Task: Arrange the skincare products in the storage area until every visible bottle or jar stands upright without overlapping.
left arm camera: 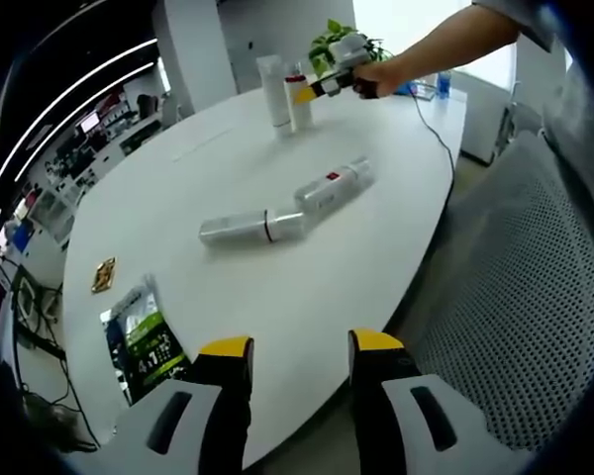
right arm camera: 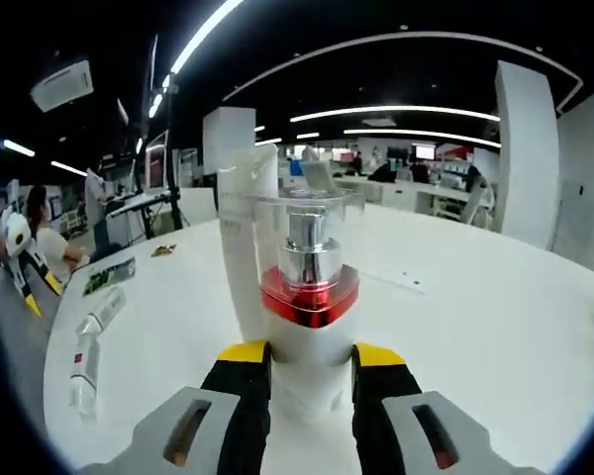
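My right gripper (right arm camera: 307,352) is shut on the white body of a pump bottle (right arm camera: 309,287) with a red collar, silver pump and clear cap. The bottle stands upright at the far end of the white table (left arm camera: 228,158). In the left gripper view that bottle (left arm camera: 299,99) and the right gripper (left arm camera: 319,87) sit beside an upright white tube (left arm camera: 273,89); the tube (right arm camera: 246,247) rises just behind the held bottle. Two bottles lie on their sides mid-table, touching end to end: a silvery one (left arm camera: 246,229) and a white one with a red label (left arm camera: 335,185). My left gripper (left arm camera: 302,348) is open over the near table edge.
A green packet (left arm camera: 144,338) and a small gold item (left arm camera: 104,274) lie at the table's near left. A mesh chair (left arm camera: 515,297) stands on the right. A plant (left arm camera: 339,40) and a blue bottle (left arm camera: 443,84) are at the far end. The lying bottles (right arm camera: 89,341) are left of the held one.
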Demonstrator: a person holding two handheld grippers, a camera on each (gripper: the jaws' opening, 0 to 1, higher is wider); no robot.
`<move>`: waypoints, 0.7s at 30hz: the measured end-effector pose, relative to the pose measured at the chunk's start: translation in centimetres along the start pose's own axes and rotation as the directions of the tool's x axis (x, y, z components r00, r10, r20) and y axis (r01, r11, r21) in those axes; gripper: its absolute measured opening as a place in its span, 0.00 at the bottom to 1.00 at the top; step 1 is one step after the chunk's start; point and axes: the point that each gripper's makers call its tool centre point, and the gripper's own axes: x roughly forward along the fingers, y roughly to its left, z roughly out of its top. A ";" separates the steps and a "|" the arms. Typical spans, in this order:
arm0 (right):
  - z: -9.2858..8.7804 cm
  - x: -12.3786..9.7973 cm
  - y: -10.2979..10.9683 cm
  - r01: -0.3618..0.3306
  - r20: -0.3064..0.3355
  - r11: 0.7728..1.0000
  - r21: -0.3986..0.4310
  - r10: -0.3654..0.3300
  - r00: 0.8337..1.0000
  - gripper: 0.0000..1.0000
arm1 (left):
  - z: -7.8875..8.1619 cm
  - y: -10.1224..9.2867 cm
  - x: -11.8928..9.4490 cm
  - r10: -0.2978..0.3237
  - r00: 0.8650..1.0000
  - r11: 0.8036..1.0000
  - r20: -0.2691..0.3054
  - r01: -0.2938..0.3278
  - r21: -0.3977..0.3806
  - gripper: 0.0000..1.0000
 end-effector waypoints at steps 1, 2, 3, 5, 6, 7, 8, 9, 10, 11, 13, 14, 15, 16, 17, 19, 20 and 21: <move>0.0 0.1 -0.1 0.000 0.000 1.000 0.001 0.000 1.000 0.24 | 0.0 0.0 0.0 0.000 1.000 1.000 0.002 0.000 -0.001 0.35; 0.0 0.1 -0.2 0.000 0.000 1.000 0.000 0.000 1.000 0.24 | 0.1 0.0 0.0 0.000 1.000 1.000 0.004 0.000 -0.002 0.35; 0.0 0.1 -0.1 -0.001 0.000 1.000 0.001 0.001 1.000 0.24 | 0.1 0.0 0.0 0.000 1.000 1.000 0.004 0.000 -0.003 0.35; 0.1 0.2 0.1 -0.002 -0.001 1.000 0.000 0.002 1.000 0.25 | 0.1 0.0 0.0 -0.001 1.000 1.000 0.003 0.001 -0.003 0.35; 0.1 0.2 0.1 -0.002 -0.001 1.000 -0.001 0.002 1.000 0.24 | 0.1 0.0 0.0 -0.001 1.000 1.000 0.004 0.001 -0.003 0.35; 0.1 0.2 0.1 -0.002 -0.002 1.000 -0.002 0.002 1.000 0.25 | 0.1 0.0 0.0 -0.002 1.000 1.000 0.004 0.002 -0.002 0.34; 0.1 0.3 0.1 -0.003 -0.002 1.000 -0.001 0.003 1.000 0.25 | 0.1 0.0 0.0 -0.002 1.000 1.000 0.003 0.002 -0.001 0.34; 0.2 0.3 0.2 -0.004 -0.002 1.000 -0.002 0.004 1.000 0.25 | 0.1 0.0 0.0 -0.002 1.000 1.000 0.002 0.002 0.000 0.34; 0.2 0.3 0.2 -0.005 -0.003 1.000 -0.001 0.005 1.000 0.25 | 0.1 0.0 0.0 -0.002 1.000 1.000 0.003 0.002 0.000 0.34; 0.2 0.4 0.4 -0.005 -0.002 1.000 -0.001 0.005 1.000 0.25 | 0.1 0.0 0.0 -0.002 1.000 1.000 0.004 0.002 0.000 0.34; 0.3 0.4 0.4 -0.008 -0.001 1.000 -0.001 0.008 1.000 0.25 | 0.1 0.0 0.0 -0.001 1.000 1.000 0.005 0.001 -0.002 0.34; 0.3 0.5 0.4 -0.009 -0.002 1.000 -0.001 0.009 1.000 0.25 | 0.1 0.0 0.0 0.000 1.000 1.000 0.005 0.000 -0.002 0.34; 0.3 0.5 0.4 -0.012 -0.004 1.000 -0.004 0.012 1.000 0.25 | 0.1 0.0 0.0 -0.001 1.000 1.000 0.005 0.001 -0.001 0.34; 0.3 0.6 0.5 -0.013 -0.004 1.000 -0.005 0.013 1.000 0.25 | 0.1 0.0 0.0 -0.001 1.000 1.000 0.004 0.001 -0.001 0.34; 0.3 0.6 0.4 -0.015 -0.006 1.000 -0.006 0.015 1.000 0.25 | 0.1 0.0 0.0 -0.001 1.000 1.000 0.004 0.001 0.000 0.34; 0.4 0.7 0.4 -0.016 -0.008 1.000 -0.005 0.016 1.000 0.25 | 0.1 0.0 0.0 -0.001 1.000 1.000 0.004 0.001 0.001 0.34; 0.4 0.7 0.5 -0.017 -0.009 1.000 -0.005 0.017 1.000 0.25 | 0.0 0.0 0.0 -0.001 1.000 1.000 0.003 0.001 0.001 0.34; 0.4 0.7 0.5 -0.018 -0.011 1.000 -0.005 0.018 1.000 0.25 | 0.0 0.0 0.0 -0.001 1.000 1.000 0.002 0.001 0.001 0.34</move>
